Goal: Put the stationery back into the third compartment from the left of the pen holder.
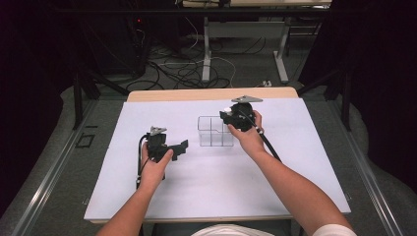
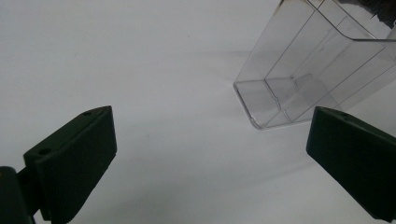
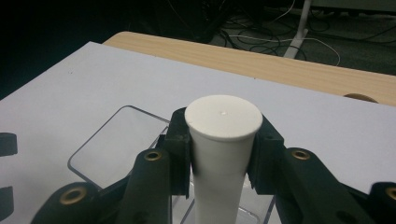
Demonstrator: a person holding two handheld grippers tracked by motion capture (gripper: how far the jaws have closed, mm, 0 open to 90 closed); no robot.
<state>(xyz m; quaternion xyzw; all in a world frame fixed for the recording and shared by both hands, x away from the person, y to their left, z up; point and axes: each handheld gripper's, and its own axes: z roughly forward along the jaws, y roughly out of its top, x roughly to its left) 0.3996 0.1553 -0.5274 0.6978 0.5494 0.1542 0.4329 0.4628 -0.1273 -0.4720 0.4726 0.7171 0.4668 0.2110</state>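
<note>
A clear plastic box [image 1: 215, 131] with inner dividers stands on the white sheet near the table's middle. My right gripper [image 1: 231, 116] hovers over the box's right rear part, shut on an upright white tube [image 3: 223, 154] with a round flat cap; both pads press its sides, and the clear plastic box [image 3: 107, 140] lies just below. My left gripper [image 1: 183, 147] rests to the left of the box, jaws wide open with nothing between them. In the left gripper view the clear plastic box [image 2: 308, 74] sits ahead to the right, and the compartments I can see hold nothing.
A white sheet [image 1: 216, 191] covers the wooden table [image 1: 211, 93], whose bare far edge lies behind the box. Beyond it, cables and table legs [image 1: 206, 49] stand on a dark floor. The person's forearms come in from the near edge.
</note>
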